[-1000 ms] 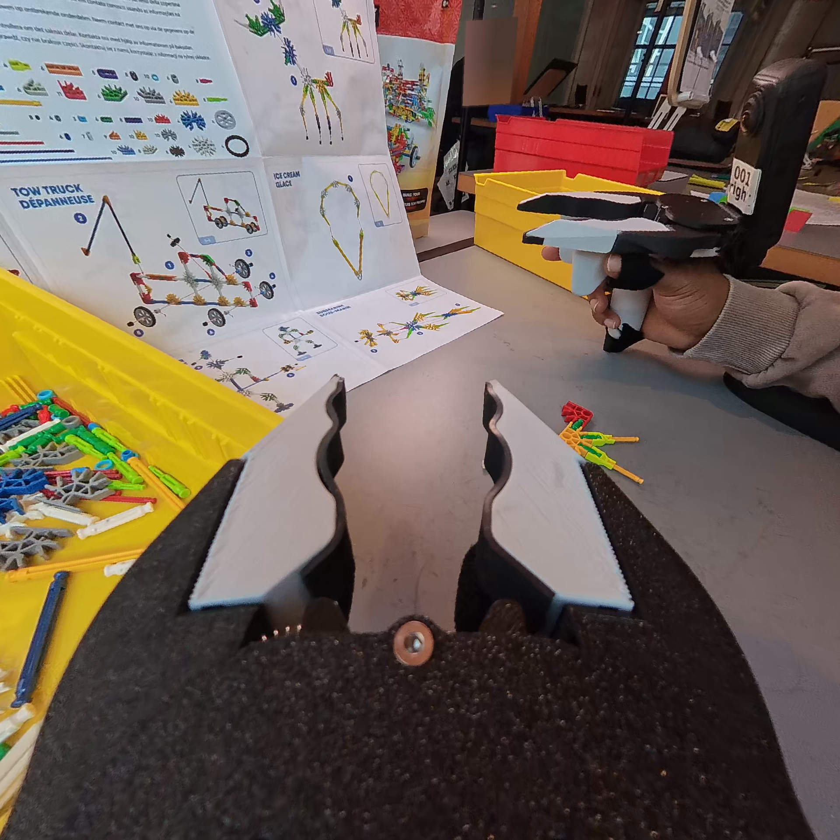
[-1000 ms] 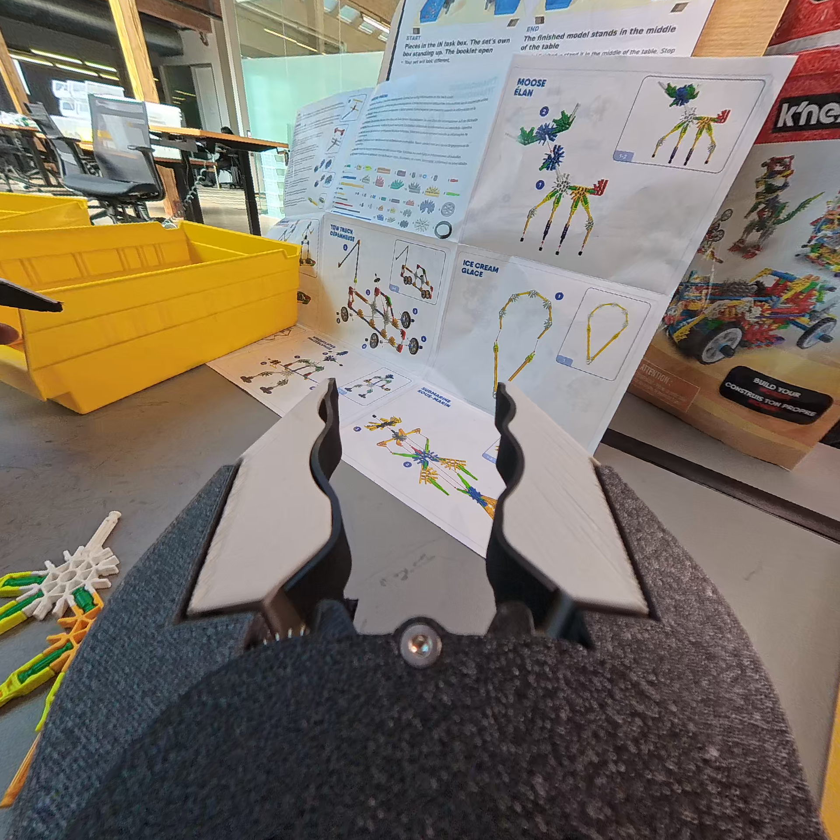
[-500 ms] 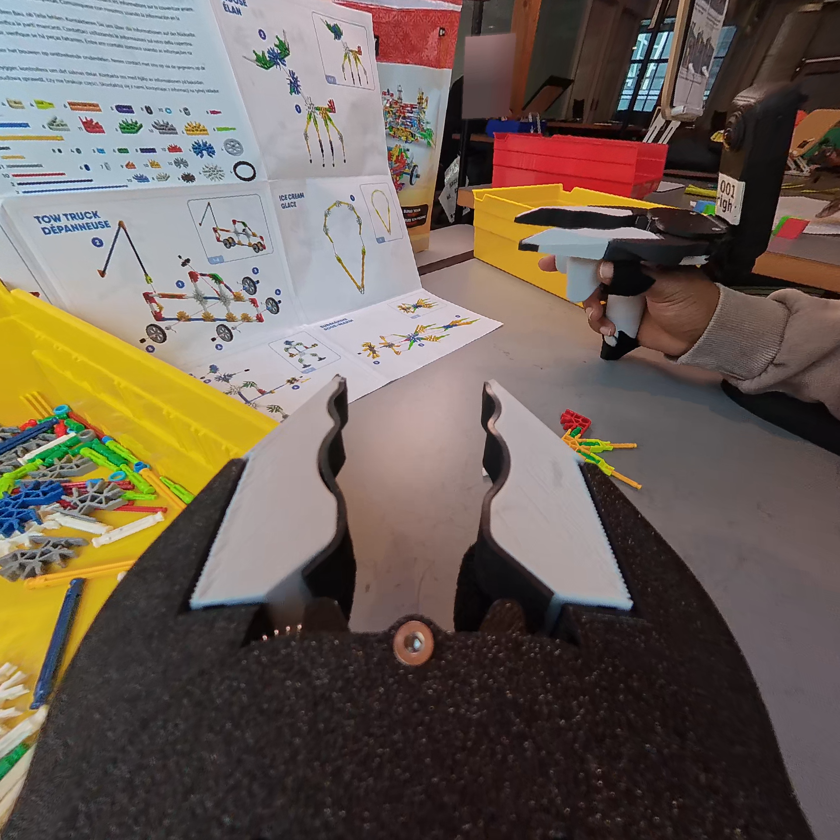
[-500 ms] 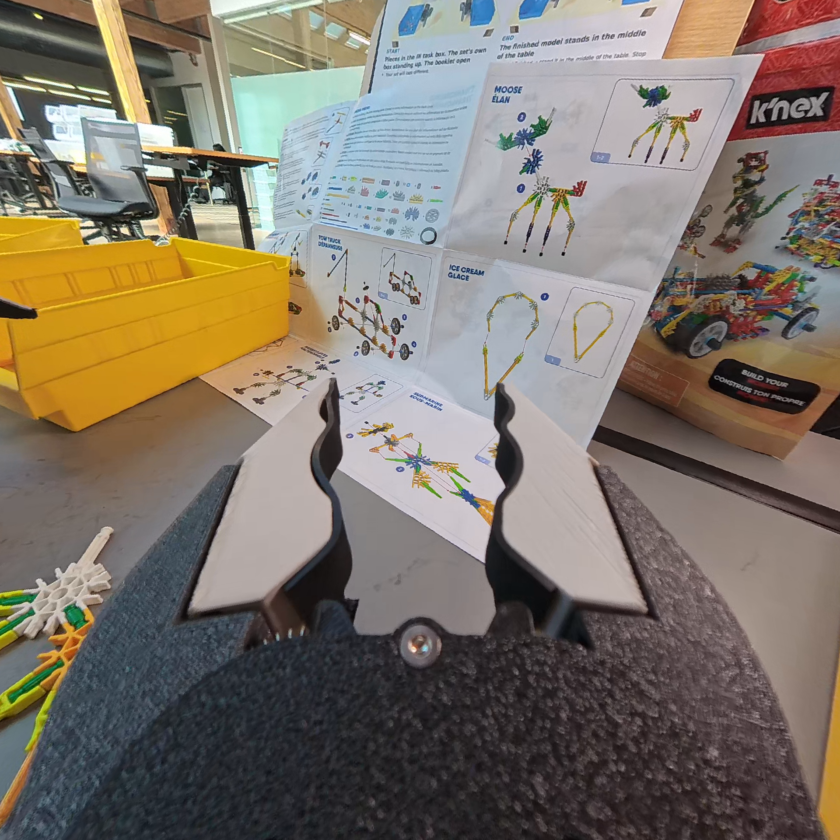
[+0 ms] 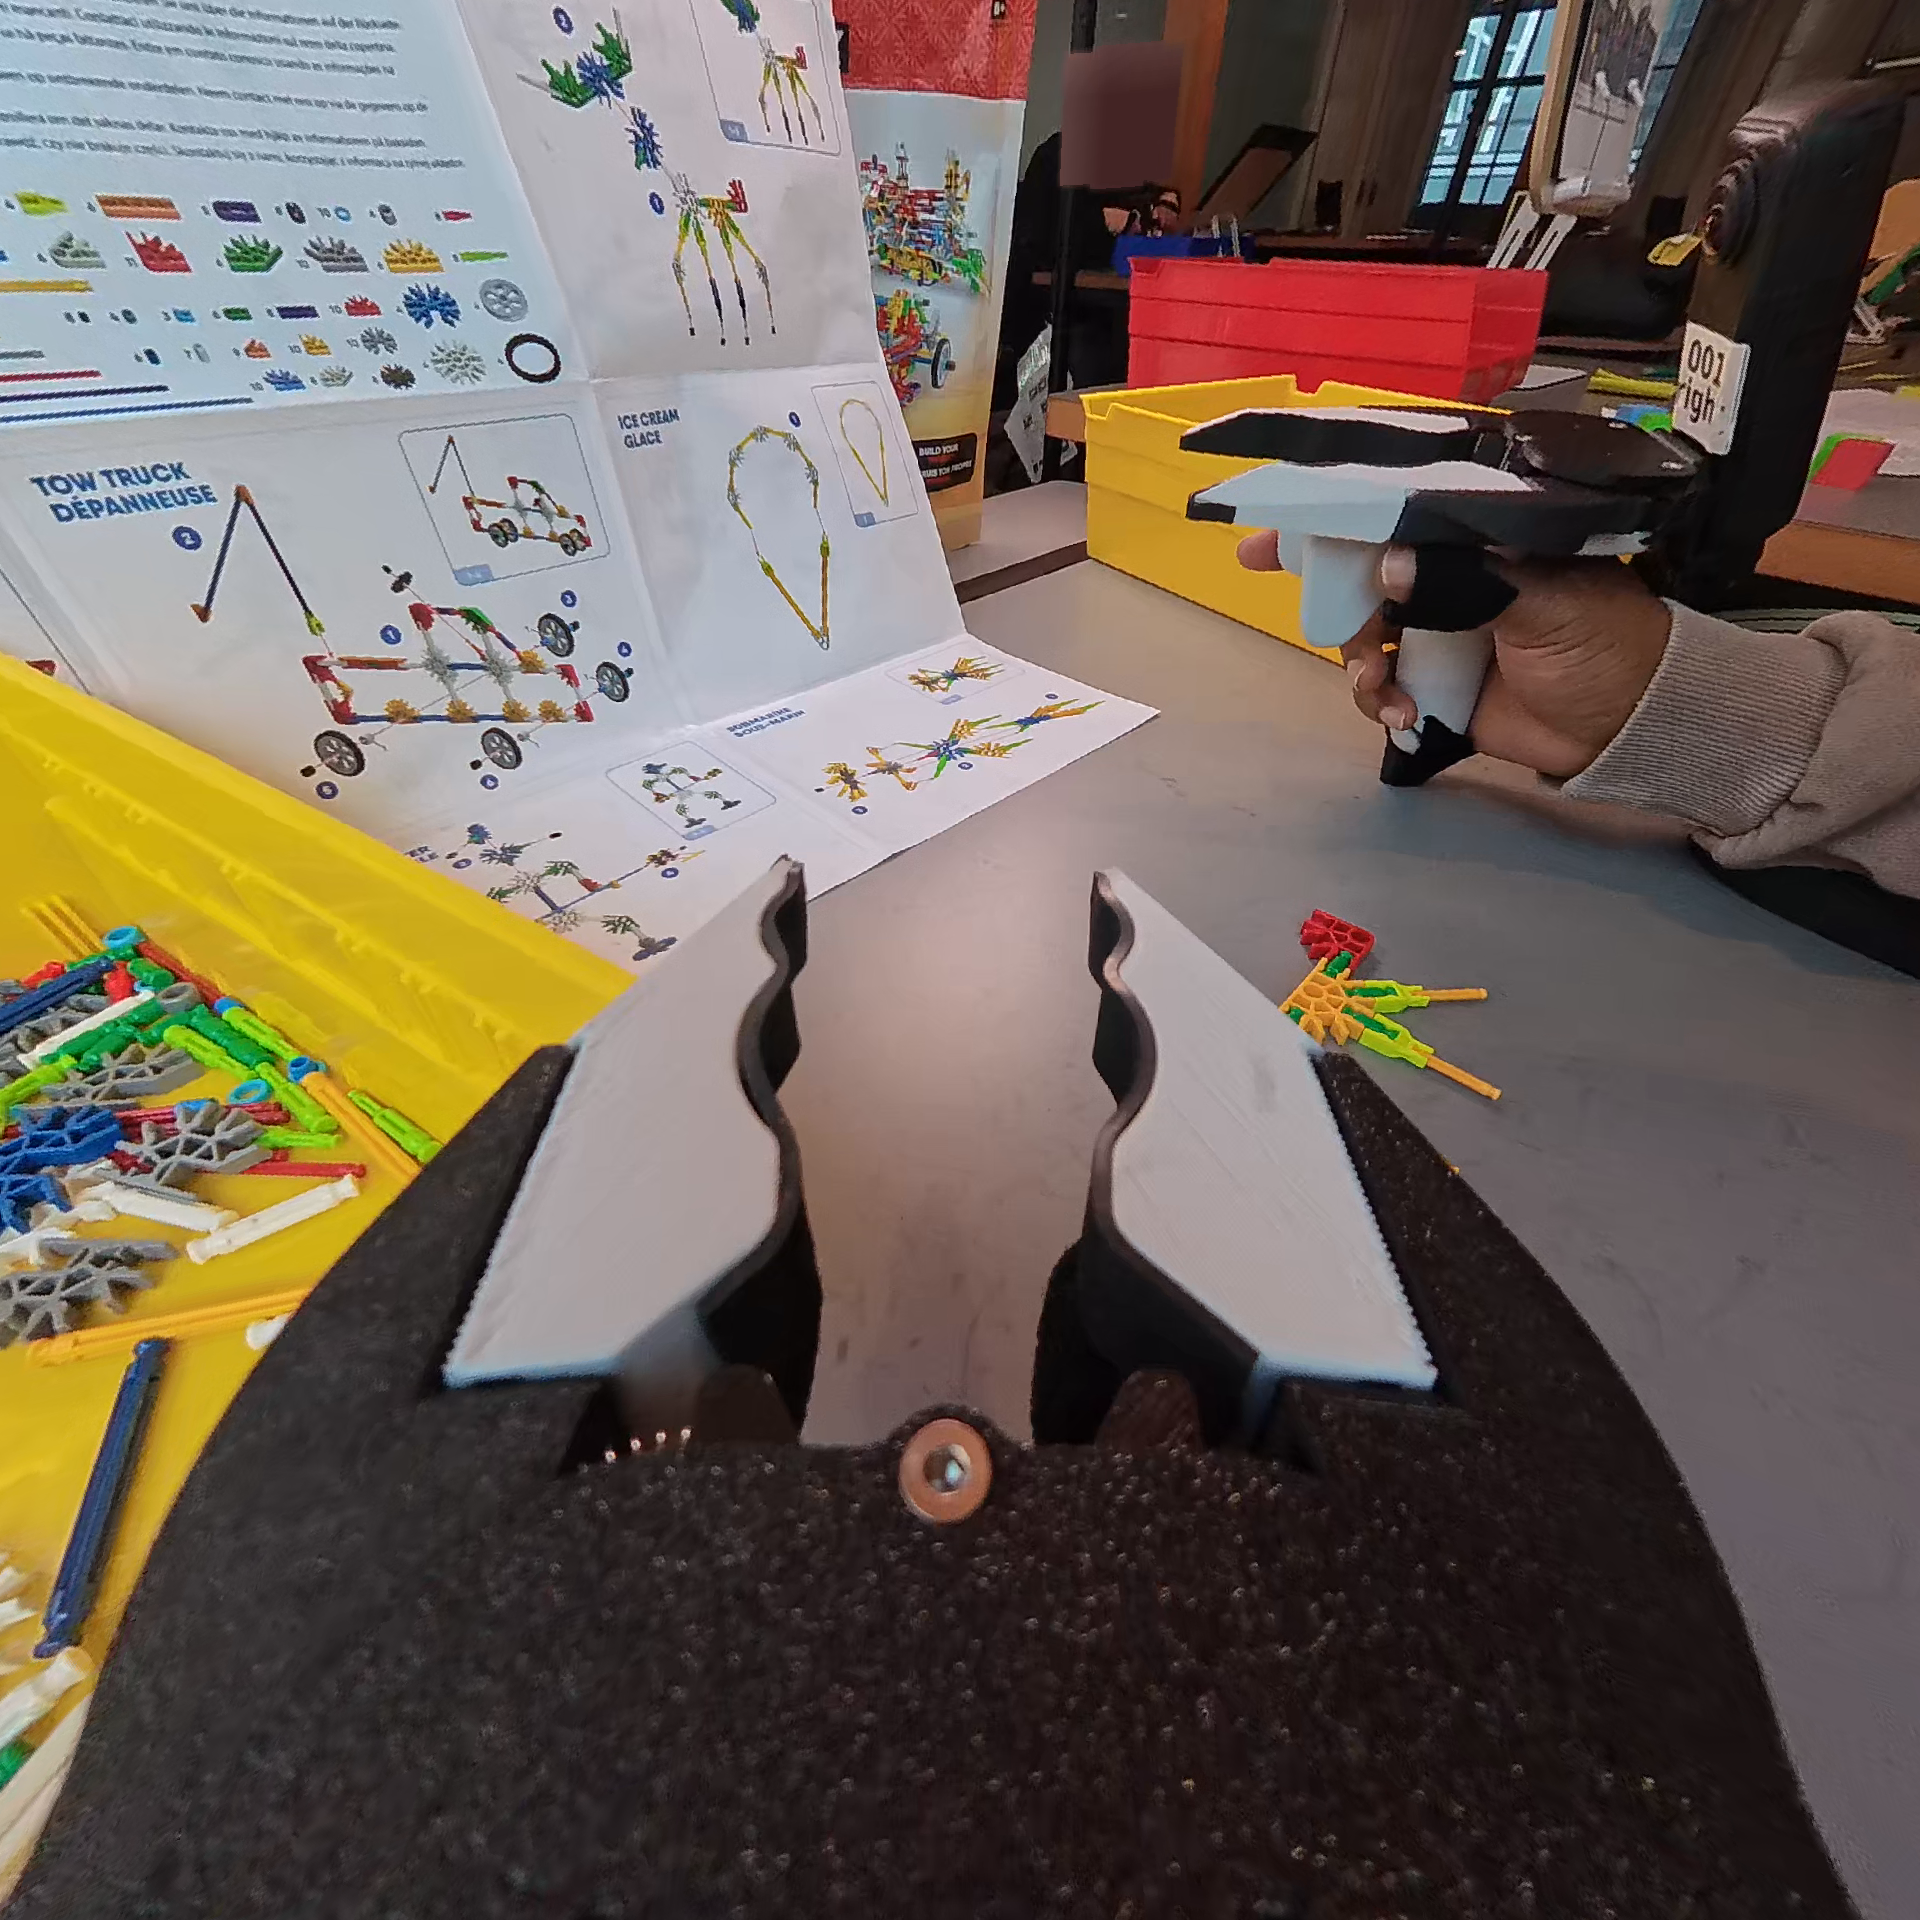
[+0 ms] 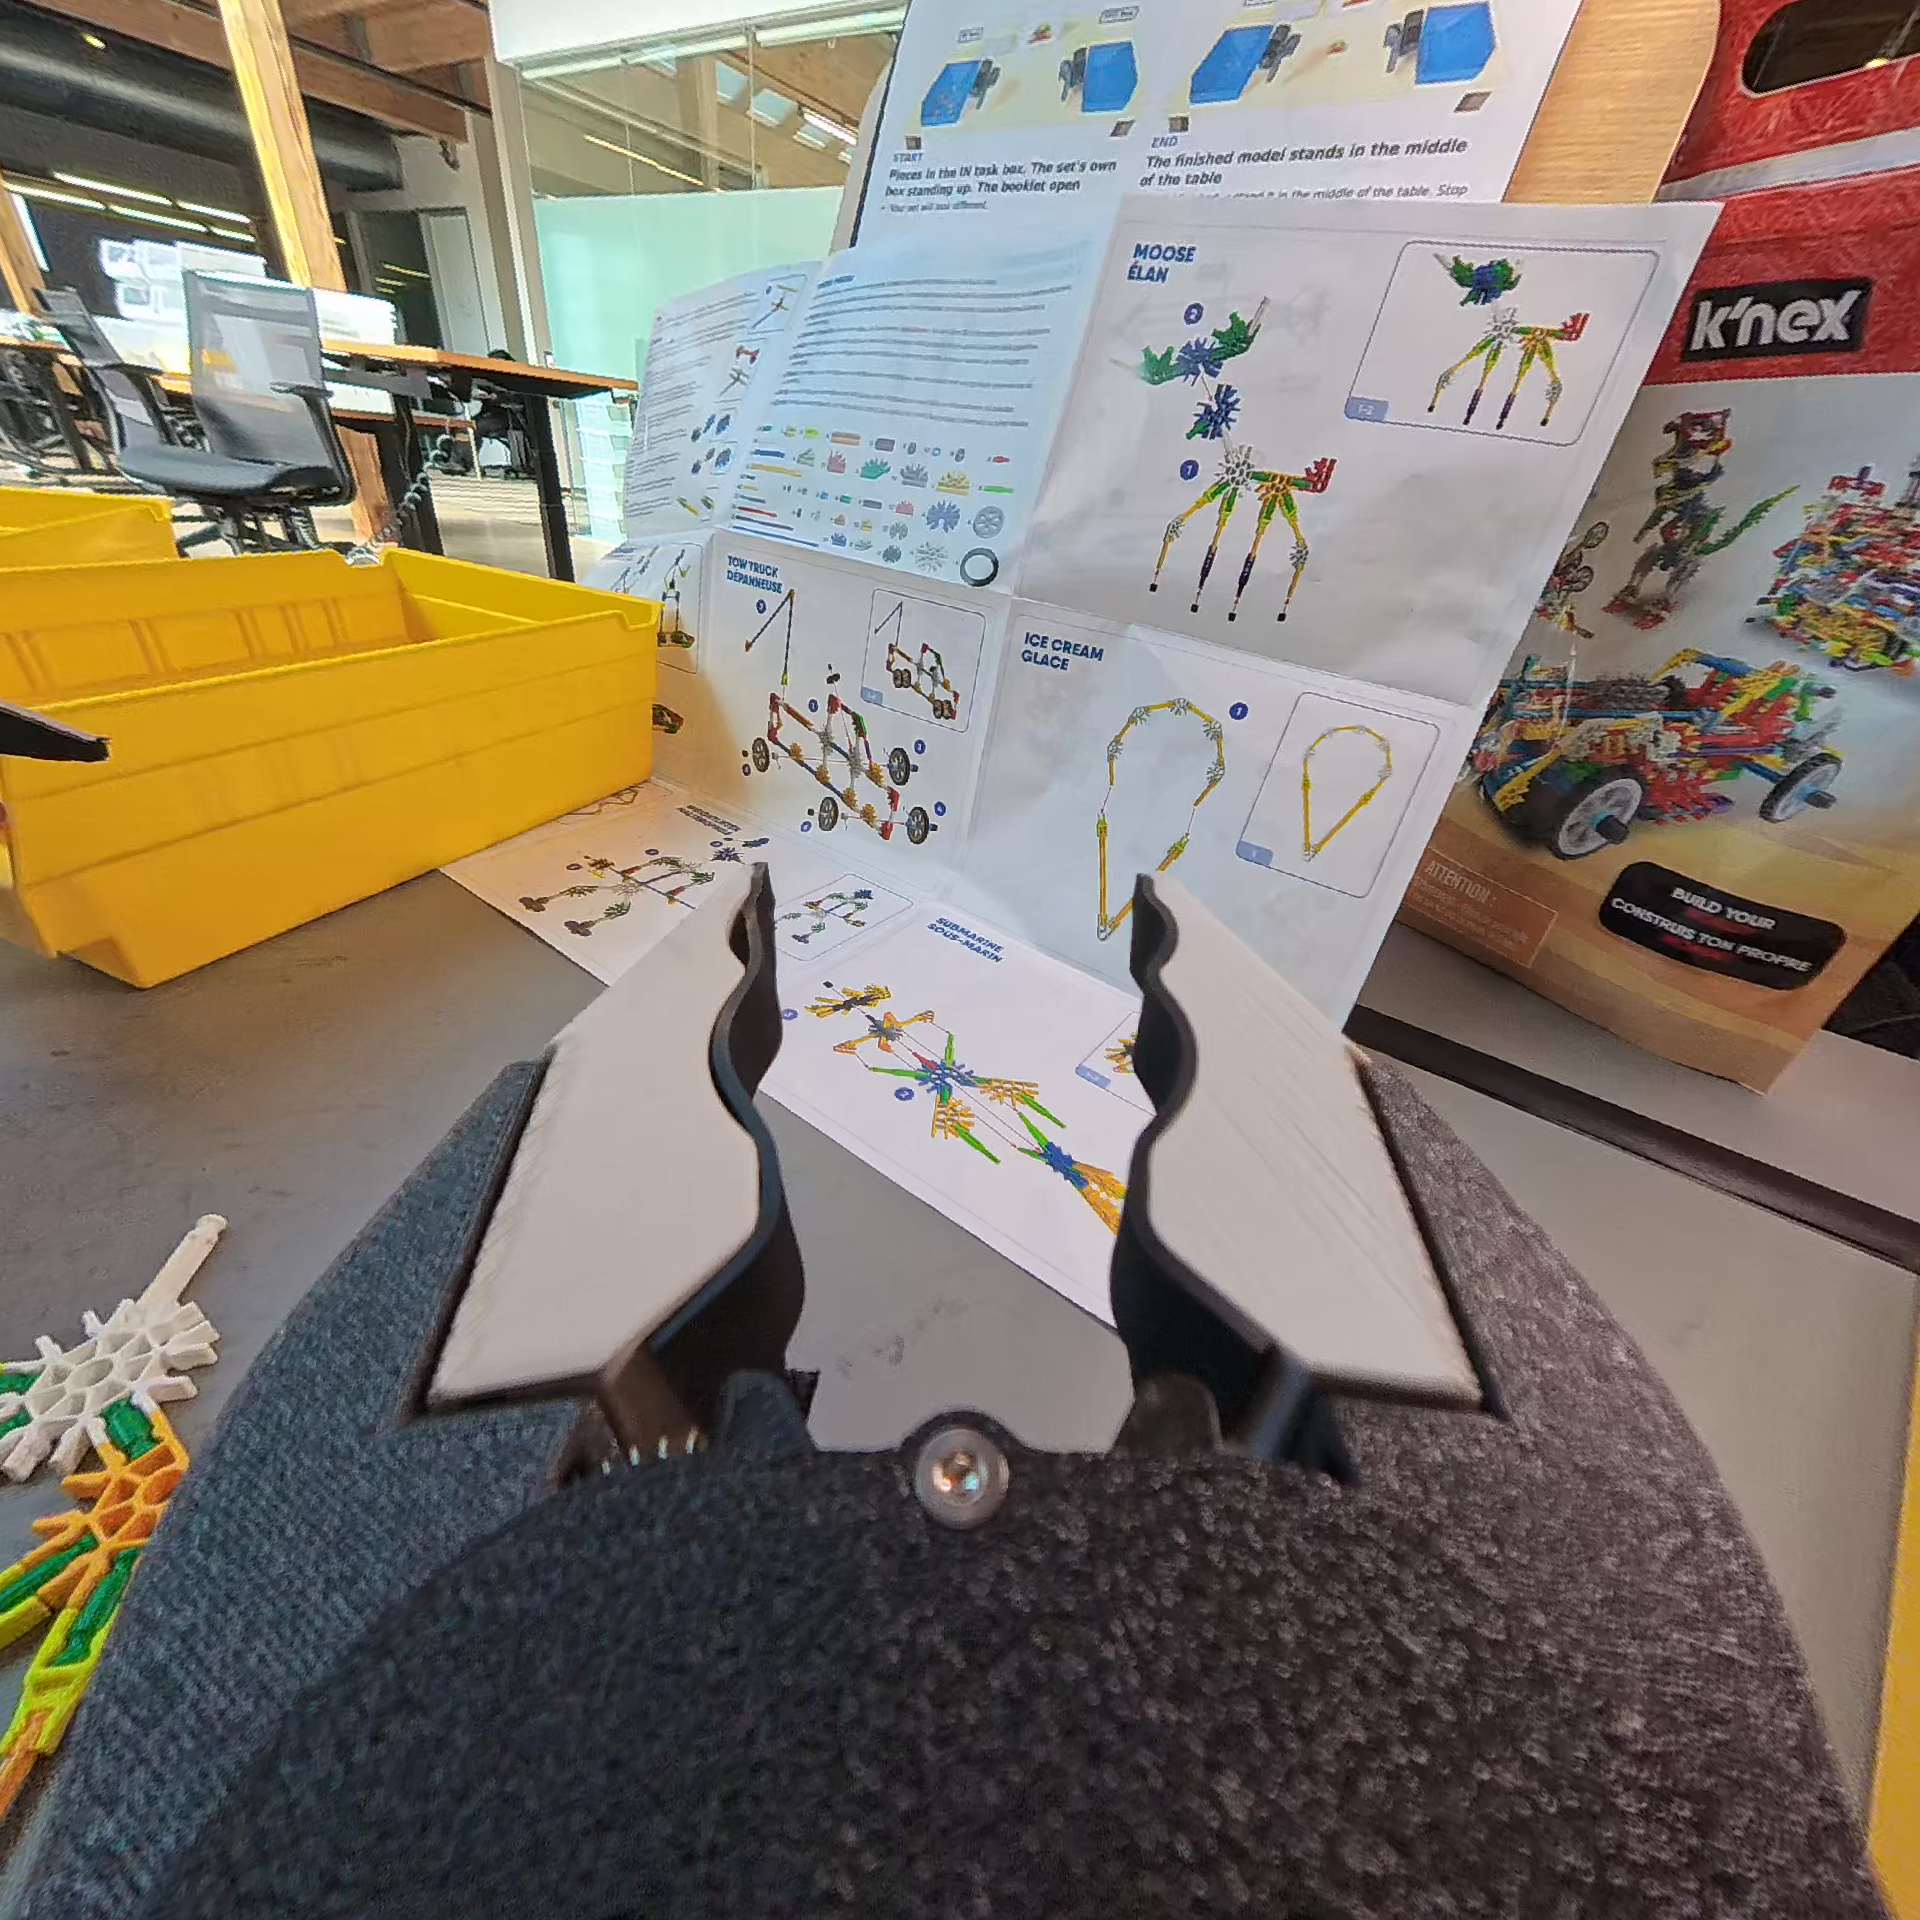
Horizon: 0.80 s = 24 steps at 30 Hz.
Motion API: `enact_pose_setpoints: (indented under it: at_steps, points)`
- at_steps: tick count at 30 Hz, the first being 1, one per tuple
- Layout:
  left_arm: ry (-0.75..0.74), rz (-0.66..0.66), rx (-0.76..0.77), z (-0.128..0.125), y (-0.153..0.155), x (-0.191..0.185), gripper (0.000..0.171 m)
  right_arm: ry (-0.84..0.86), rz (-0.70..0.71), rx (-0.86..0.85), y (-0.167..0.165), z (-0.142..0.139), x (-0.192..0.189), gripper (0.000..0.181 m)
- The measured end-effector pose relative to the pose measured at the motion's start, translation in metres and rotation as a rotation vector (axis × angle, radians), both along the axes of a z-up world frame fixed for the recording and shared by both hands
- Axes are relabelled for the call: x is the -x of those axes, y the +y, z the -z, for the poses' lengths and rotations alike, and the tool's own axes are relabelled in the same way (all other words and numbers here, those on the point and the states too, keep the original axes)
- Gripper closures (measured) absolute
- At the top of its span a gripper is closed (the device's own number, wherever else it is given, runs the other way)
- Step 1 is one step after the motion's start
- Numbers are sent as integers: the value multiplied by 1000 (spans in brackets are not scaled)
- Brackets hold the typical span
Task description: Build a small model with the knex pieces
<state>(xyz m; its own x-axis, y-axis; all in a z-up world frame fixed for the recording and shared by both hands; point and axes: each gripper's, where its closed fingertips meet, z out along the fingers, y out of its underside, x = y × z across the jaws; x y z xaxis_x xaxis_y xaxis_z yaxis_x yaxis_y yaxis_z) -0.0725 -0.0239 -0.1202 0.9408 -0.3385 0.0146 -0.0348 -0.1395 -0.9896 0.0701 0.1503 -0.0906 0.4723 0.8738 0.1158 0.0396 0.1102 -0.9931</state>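
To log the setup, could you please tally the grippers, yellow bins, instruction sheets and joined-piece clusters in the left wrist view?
Grippers: 2 (left gripper, right gripper)
Yellow bins: 2 (near yellow bin, far yellow bin)
Instruction sheets: 1 (instruction sheet)
Joined-piece clusters: 1 (joined-piece cluster)
Total: 6

We are holding the right gripper [image 6: 951, 904] above the grey table [image 6: 260, 1081], its jaws standing apart with nothing between them. It is pointing at the unfolded instruction sheet [image 6: 1195, 582], which is leaning upright with its lower flap lying on the table. Left of the sheet, a yellow bin [image 6: 312, 748] is sitting. Right of it, the toy box [image 6: 1714, 675] is standing. Nearer us, left of the sheet, a small rod-and-connector assembly [image 6: 83, 1455] is lying.
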Motion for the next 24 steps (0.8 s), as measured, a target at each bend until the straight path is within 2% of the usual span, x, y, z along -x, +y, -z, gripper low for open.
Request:
enact_pose_setpoints:
  at_steps: [6, 9, 14, 21, 24]
  points:
    - [-4, 3, -5, -3, -1, 0, 116, -35, -44, -65, -15, -4, 14, 113]
    - [-7, 7, -12, -5, -2, -1, 116, -45, -43, -88, -11, -7, 24, 114]
    - [15, 4, -38, -9, -4, -1, 116, -36, -14, -133, 10, -25, 43, 122]
    - [21, -3, -24, -6, -4, 0, 116, 36, 36, -200, 54, -82, 75, 147]
    - [22, -12, -26, -6, -4, 3, 116, 27, 51, -226, 77, -97, 91, 154]
